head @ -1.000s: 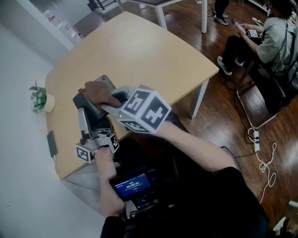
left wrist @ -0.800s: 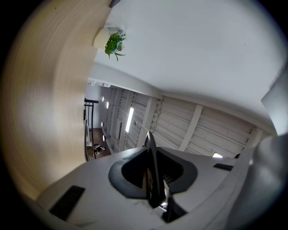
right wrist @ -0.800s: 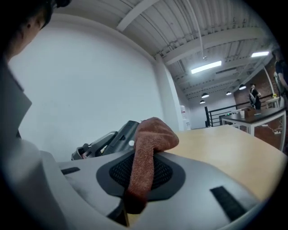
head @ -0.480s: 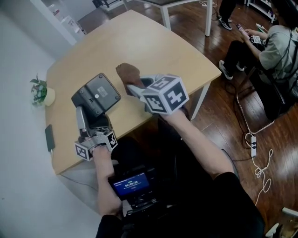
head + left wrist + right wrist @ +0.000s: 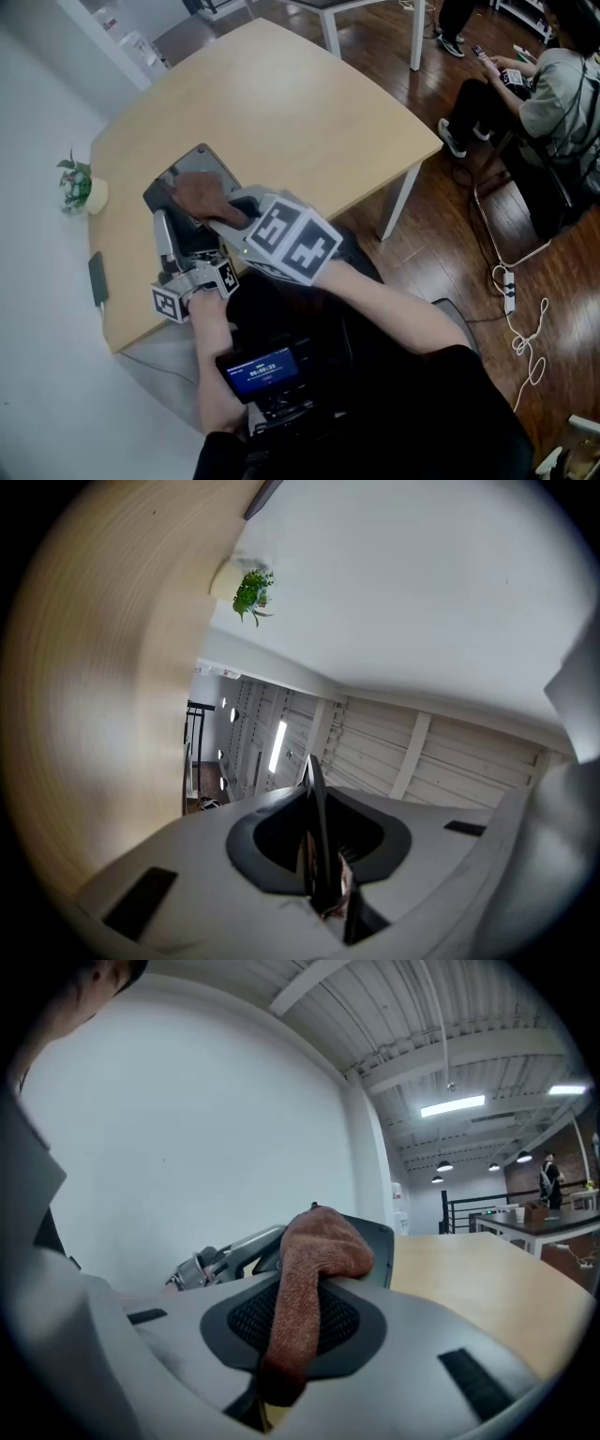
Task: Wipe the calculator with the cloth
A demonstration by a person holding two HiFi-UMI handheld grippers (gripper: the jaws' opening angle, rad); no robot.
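Observation:
The dark grey calculator (image 5: 202,157) stands tilted up off the wooden table (image 5: 300,103), at its near left. My left gripper (image 5: 178,225) is shut on its near edge; in the left gripper view that edge (image 5: 315,799) shows as a thin dark blade between the jaws of the left gripper (image 5: 323,855). My right gripper (image 5: 225,211) is shut on a brown cloth (image 5: 199,192), which lies pressed on the calculator's face. In the right gripper view the cloth (image 5: 314,1260) hangs out of the right gripper (image 5: 281,1372), with the calculator (image 5: 380,1241) behind it and the left gripper (image 5: 220,1258) beside it.
A small potted plant (image 5: 80,192) and a dark phone (image 5: 97,278) sit along the table's left edge. A person (image 5: 553,75) sits on a chair at the far right. A power strip (image 5: 507,292) with cables lies on the wooden floor.
The right gripper swept the cloth off the calculator to the right, then came back down onto its face. The left gripper kept holding the calculator in place.

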